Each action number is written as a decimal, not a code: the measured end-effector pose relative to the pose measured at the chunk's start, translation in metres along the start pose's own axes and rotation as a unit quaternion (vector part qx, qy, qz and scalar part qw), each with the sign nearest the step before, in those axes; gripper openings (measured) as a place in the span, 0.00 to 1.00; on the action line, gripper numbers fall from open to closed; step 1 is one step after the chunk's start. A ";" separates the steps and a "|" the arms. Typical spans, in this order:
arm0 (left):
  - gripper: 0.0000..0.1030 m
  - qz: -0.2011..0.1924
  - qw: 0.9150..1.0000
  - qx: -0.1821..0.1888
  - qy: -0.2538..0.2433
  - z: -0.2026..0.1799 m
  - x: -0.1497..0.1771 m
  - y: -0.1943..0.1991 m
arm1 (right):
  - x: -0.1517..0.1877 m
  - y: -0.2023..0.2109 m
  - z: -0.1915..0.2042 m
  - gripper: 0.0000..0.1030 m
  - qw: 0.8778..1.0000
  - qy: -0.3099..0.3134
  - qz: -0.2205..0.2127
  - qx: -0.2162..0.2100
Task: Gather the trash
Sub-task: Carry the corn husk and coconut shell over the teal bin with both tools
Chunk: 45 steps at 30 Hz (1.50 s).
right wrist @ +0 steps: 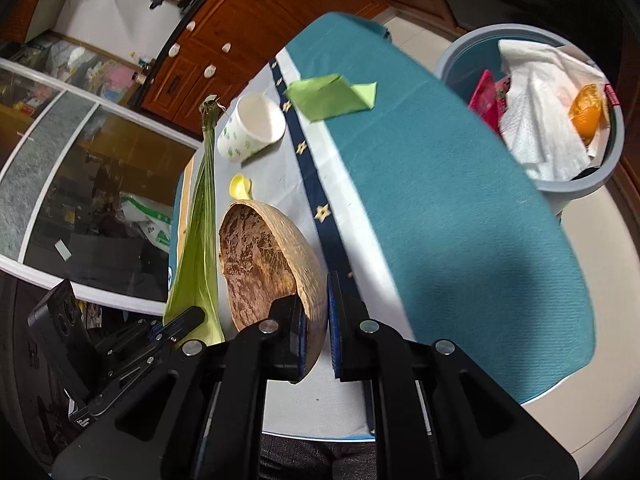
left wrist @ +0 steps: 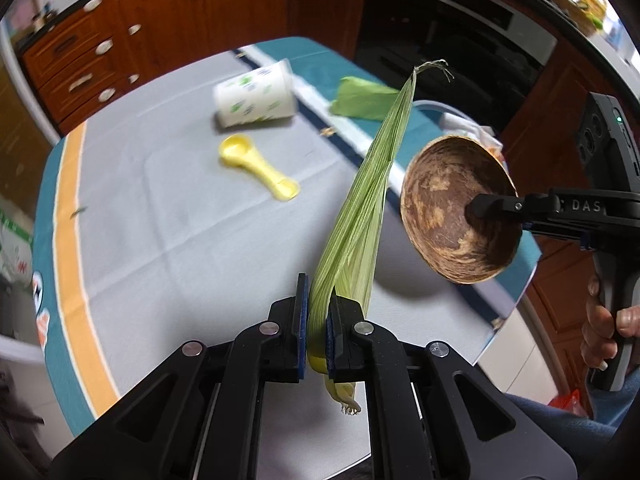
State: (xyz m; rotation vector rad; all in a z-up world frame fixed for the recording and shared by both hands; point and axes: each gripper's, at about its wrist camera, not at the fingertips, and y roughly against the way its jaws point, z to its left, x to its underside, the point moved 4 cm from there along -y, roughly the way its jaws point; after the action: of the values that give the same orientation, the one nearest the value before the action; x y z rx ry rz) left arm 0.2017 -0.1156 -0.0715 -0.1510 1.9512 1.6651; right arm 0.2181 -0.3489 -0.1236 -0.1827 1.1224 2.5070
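Note:
My left gripper (left wrist: 317, 330) is shut on a long green corn husk (left wrist: 360, 208) and holds it upright above the table; the husk also shows in the right wrist view (right wrist: 198, 240). My right gripper (right wrist: 317, 320) is shut on the rim of a brown coconut shell half (right wrist: 264, 264), held in the air; the shell (left wrist: 452, 208) hangs right of the husk in the left wrist view. On the table lie a tipped paper cup (left wrist: 256, 96), a yellow plastic spoon (left wrist: 256, 164) and a green paper scrap (left wrist: 360, 100).
A grey trash bin (right wrist: 600, 176) with tissue, an orange peel and a red wrapper stands on the floor past the table's far right edge. The table has a grey and teal cloth (right wrist: 440, 200). Wooden cabinets (left wrist: 120, 40) stand behind.

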 end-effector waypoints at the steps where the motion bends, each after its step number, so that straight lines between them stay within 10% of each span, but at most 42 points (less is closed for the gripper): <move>1: 0.07 0.000 1.000 0.003 -0.004 -0.005 -0.005 -0.001 | -0.002 0.004 -0.003 0.09 1.000 -0.003 -0.006 -0.001; 21: 0.07 0.004 0.989 0.090 -0.115 -0.180 -0.146 -0.055 | -0.084 0.130 -0.112 0.09 0.986 -0.084 -0.144 0.027; 45: 0.08 0.065 0.993 0.065 -0.075 -0.211 -0.191 -0.171 | -0.131 0.098 -0.178 0.13 0.984 -0.095 -0.113 0.095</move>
State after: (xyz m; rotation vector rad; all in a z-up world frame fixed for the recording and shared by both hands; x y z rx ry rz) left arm 0.3633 -0.4021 -0.1148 0.1489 1.9826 1.5742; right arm 0.2927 -0.5781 -0.1397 -0.0172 1.1821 2.1544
